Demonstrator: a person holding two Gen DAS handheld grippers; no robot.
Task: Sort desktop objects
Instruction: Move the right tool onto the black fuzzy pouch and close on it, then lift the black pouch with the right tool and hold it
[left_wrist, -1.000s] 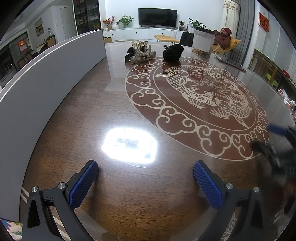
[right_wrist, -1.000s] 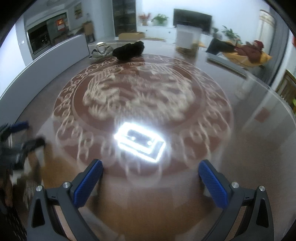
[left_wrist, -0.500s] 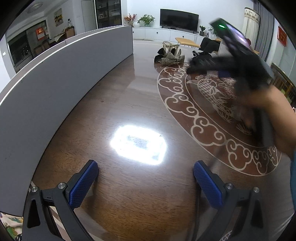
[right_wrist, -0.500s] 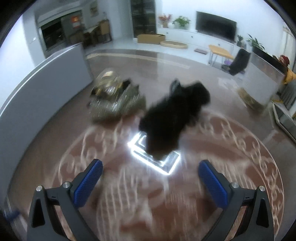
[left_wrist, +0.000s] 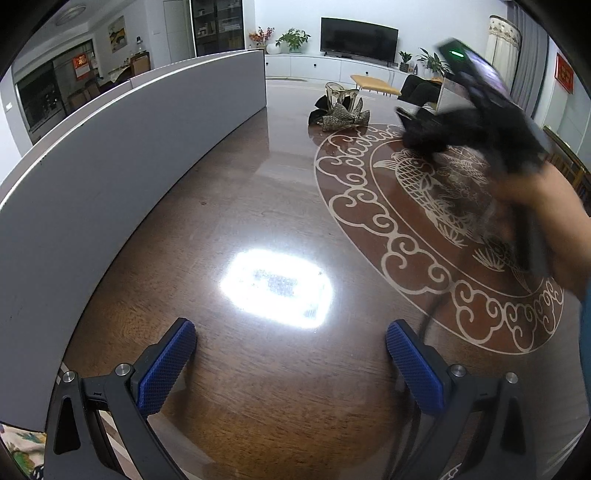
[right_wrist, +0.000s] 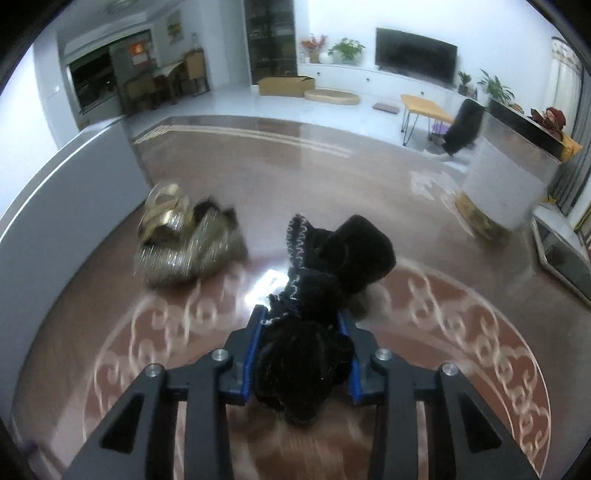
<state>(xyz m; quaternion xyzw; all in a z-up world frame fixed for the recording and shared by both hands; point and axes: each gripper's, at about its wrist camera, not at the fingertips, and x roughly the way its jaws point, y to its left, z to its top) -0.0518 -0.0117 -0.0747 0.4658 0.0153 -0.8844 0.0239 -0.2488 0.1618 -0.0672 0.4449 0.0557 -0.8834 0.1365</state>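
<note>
The right hand-held gripper (right_wrist: 301, 334) has its blue pads closed on the near end of a black plush item (right_wrist: 325, 280), which bulges out above and below the jaws; the far end rests on or just above the table (right_wrist: 461, 332), over the edge of the round inlay. It looks soft, light and squashy, so it should compress rather than slip, though a loose lobe may droop and drag when lifted; a grip across the thick middle would carry it more evenly than this end hold. Just beside it to the left lies a glittery bag (right_wrist: 184, 251), apart from the plush. The left hand-held gripper (left_wrist: 290, 360) hangs over bare table with its jaws wide and nothing between them.
</note>
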